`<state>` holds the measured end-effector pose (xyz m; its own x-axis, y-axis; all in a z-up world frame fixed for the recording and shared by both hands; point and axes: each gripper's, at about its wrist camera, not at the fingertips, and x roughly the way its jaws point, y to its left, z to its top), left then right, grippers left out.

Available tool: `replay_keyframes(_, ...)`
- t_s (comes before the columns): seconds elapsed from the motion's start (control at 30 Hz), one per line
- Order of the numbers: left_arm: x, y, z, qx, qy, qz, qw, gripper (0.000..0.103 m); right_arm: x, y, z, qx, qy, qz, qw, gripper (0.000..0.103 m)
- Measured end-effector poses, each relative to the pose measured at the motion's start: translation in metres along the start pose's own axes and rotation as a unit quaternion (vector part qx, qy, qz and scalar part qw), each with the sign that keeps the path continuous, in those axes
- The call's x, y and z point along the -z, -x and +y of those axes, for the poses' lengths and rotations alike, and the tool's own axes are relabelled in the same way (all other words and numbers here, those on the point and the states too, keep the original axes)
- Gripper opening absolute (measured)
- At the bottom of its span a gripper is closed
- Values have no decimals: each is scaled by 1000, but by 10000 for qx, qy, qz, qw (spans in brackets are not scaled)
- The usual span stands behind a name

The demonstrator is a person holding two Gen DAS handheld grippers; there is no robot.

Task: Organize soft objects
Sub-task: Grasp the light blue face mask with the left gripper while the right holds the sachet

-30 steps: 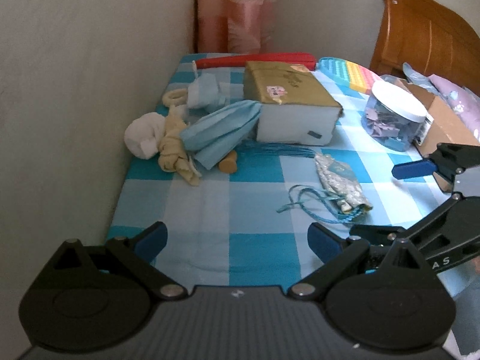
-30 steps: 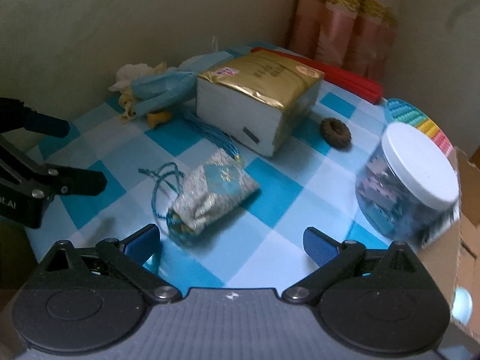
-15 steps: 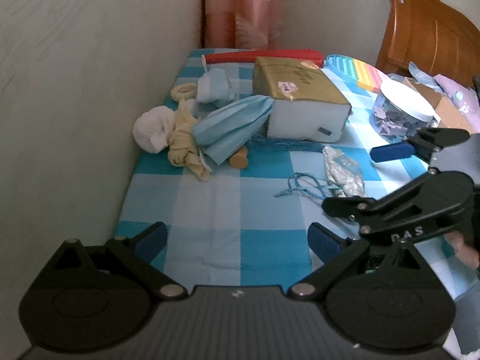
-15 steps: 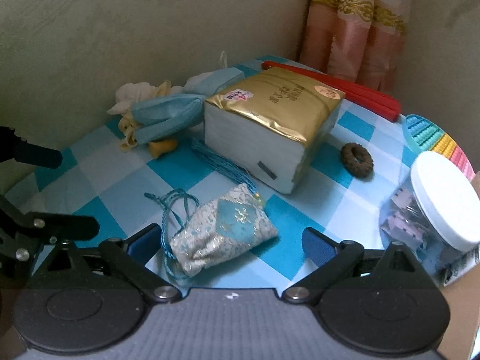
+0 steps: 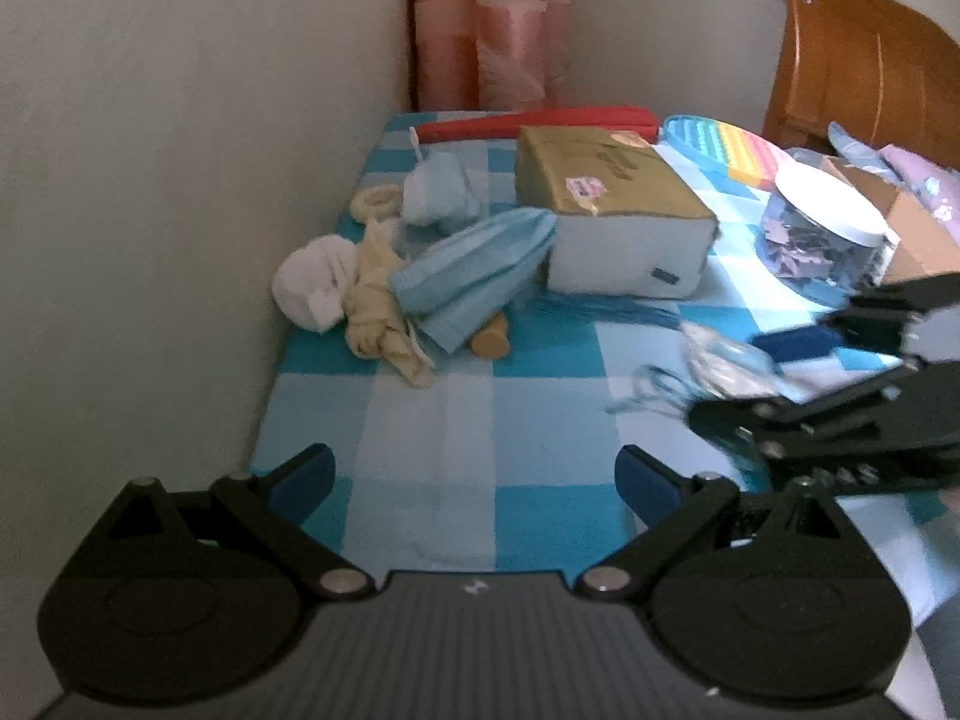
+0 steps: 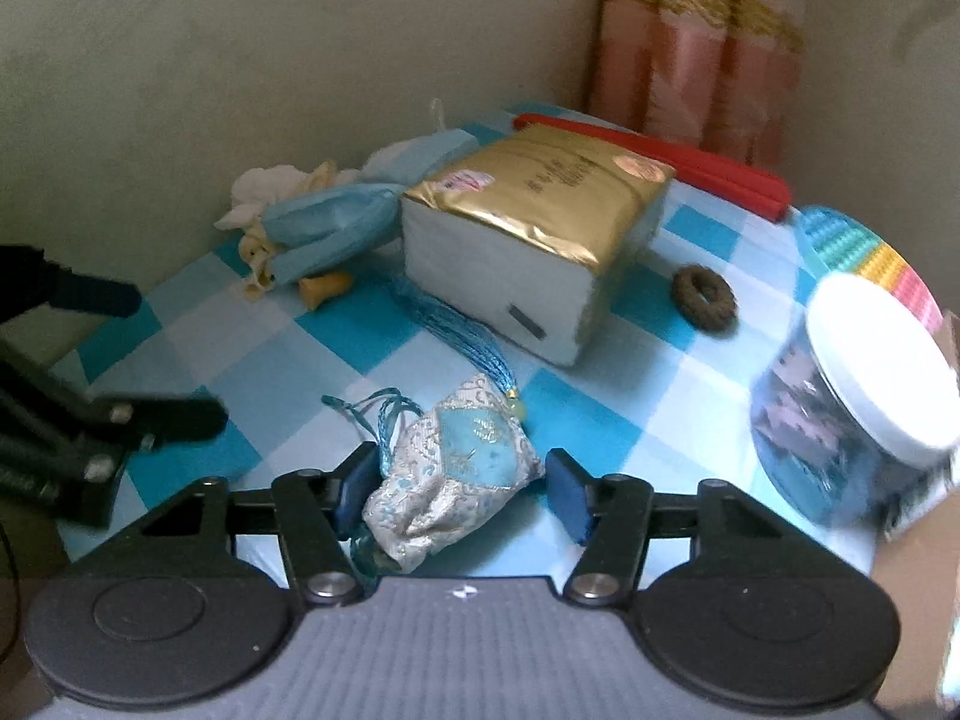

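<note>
Right tool (image 6: pixel 459 489) closing around the brocade pouch (image 6: pixel 450 483), blue pads on either side; left pad at or near the cloth, right pad with a sliver of gap, so not yet clamped. Pouch lying on the checked table (image 6: pixel 600 420), its blue cord (image 6: pixel 375 411) looped beside the left pad and its tassel (image 6: pixel 456 330) trailing back toward the gold-wrapped tissue pack (image 6: pixel 528 240).

Left tool (image 5: pixel 474 480) hanging wide apart and empty over bare cloth nearer the wall. Further out, by the wall, a heap of soft things: a light-blue knit piece (image 5: pixel 474 276), a cream rag (image 5: pixel 378 312), a white bundle (image 5: pixel 312 288). To the right, a clear jar with a white lid (image 6: pixel 864 396) and a brown ring (image 6: pixel 702 294).

Likely risks: a pinch on loose fabric only, letting the pouch sag or slip out when lifted; cord snagged under the left pad or dragging the tassel against the tissue pack; a wide swing to the right knocking the jar.
</note>
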<state>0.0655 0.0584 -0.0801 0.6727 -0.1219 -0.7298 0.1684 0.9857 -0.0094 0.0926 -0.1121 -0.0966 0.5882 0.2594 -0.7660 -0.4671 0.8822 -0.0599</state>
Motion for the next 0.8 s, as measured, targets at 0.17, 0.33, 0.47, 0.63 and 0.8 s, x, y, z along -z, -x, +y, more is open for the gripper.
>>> replay_keyframes(0.17, -14, -5, -8, -215, -310, -244, 9990, 98, 12, 12, -4, 56, -115, 41, 9999, 65)
replay_keyframes(0.33, -31, -22, -20, -437, -662, -470, 9957, 93, 18, 19, -10, -7, -264, 42, 9996, 65)
replay_keyframes(0.47, -43, -37, -27, -604, -834, -510, 9934, 85, 19, 21, -14, -101, -342, 38, 9994, 65)
replay_keyframes(0.63, -52, -49, -28, -736, -841, -589, 9920, 73, 19, 20, -17, -177, -403, 2, 9990, 65)
replay_keyframes(0.8, -57, -57, -30, -812, -937, -603, 9905, 63, 20, 21, -19, -218, -429, -11, 9988, 65)
